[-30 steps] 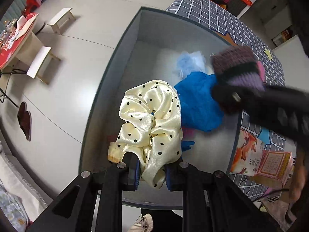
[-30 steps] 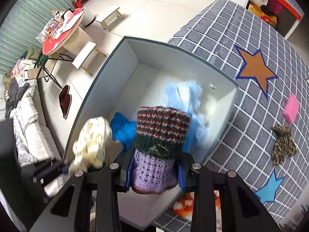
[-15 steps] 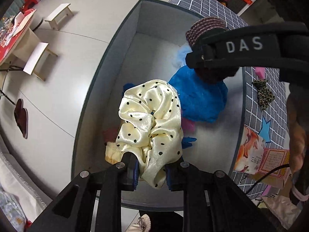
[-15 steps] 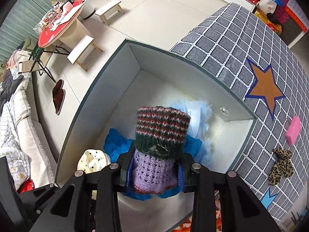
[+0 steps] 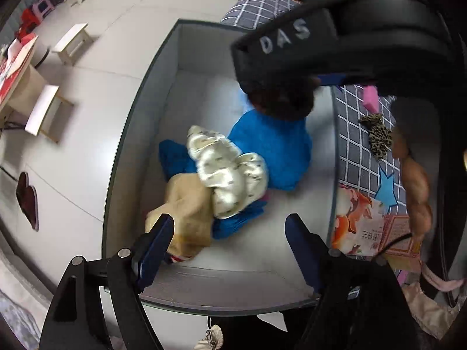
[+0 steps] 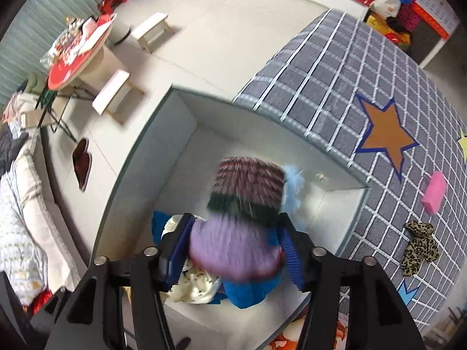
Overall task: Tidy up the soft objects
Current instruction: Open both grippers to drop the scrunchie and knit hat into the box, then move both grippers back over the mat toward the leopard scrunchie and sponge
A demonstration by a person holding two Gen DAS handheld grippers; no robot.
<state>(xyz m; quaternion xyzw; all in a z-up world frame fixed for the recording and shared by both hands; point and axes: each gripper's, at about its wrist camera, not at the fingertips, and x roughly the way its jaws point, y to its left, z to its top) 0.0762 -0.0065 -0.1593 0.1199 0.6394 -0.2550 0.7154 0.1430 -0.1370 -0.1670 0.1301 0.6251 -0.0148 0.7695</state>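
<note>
Knit hat (image 6: 242, 218) — soft, light (pinch its cuff) — slipping between the right gripper (image 6: 233, 250)'s just-widening fingers; left gripper (image 5: 227, 243) wide, empty.

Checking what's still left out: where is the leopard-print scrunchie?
In the right wrist view, the leopard-print scrunchie lies on the checked mat, right of the box, below the pink block.

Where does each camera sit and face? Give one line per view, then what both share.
Left wrist: on the left hand-held gripper, jaws wide, looking down into the grey open-topped box; a forearm shows.
Right wrist: on the right hand-held gripper, looking down at the striped knitted hat between its jaws.
Shared: the box, the cream polka-dot satin scrunchie, the blue cloth.
</note>
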